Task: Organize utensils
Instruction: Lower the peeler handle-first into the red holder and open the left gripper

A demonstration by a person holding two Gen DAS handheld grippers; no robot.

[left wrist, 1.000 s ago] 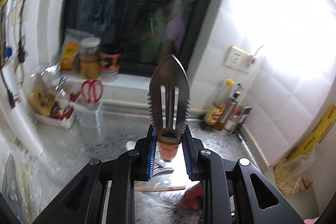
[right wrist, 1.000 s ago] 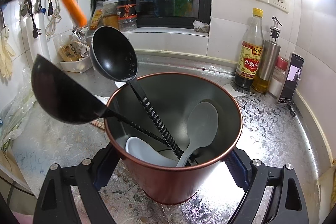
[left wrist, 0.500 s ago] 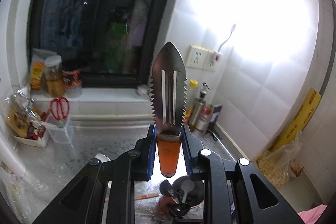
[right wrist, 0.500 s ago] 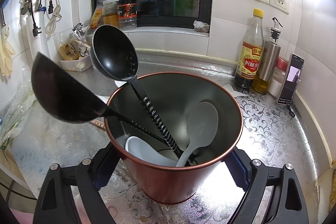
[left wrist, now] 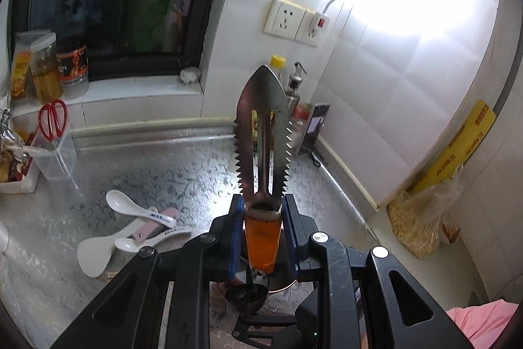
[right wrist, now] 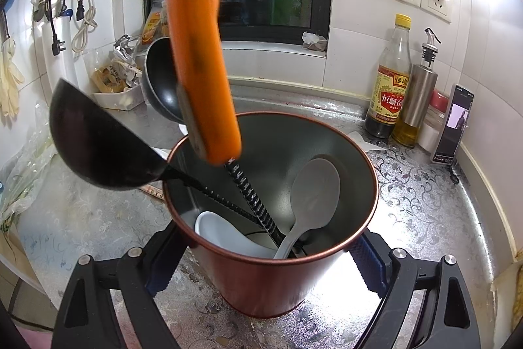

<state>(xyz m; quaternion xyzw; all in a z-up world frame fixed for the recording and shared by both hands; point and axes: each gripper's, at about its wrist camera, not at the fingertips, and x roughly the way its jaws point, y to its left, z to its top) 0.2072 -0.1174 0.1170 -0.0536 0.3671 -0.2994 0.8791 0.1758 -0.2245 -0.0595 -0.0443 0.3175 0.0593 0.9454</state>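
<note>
My left gripper (left wrist: 261, 211) is shut on the orange handle (left wrist: 261, 237) of a serrated steel slotted blade (left wrist: 261, 133) that points up and away. In the right wrist view that orange handle (right wrist: 199, 54) hangs down, its end at the back left of the mouth of a copper-red canister (right wrist: 271, 280). My right gripper (right wrist: 263, 257) is shut on the canister's sides. Inside stand two black ladles (right wrist: 98, 146), a grey spoon (right wrist: 313, 188) and a white spoon (right wrist: 222, 231). Loose white spoons (left wrist: 130, 205) and a rice paddle (left wrist: 94, 254) lie on the counter.
A vinegar bottle (right wrist: 390, 80), a steel oil dispenser (right wrist: 423, 87) and a propped phone (right wrist: 452, 123) stand at the back right wall. A clear tub with red scissors (left wrist: 52, 120) and jars (left wrist: 42, 71) sit left by the window. A bag of grain (left wrist: 425, 218) lies right.
The left gripper has swung right and down with the blade; its orange handle moved from the upper left to over the canister's mouth. The right gripper and canister have stayed put.
</note>
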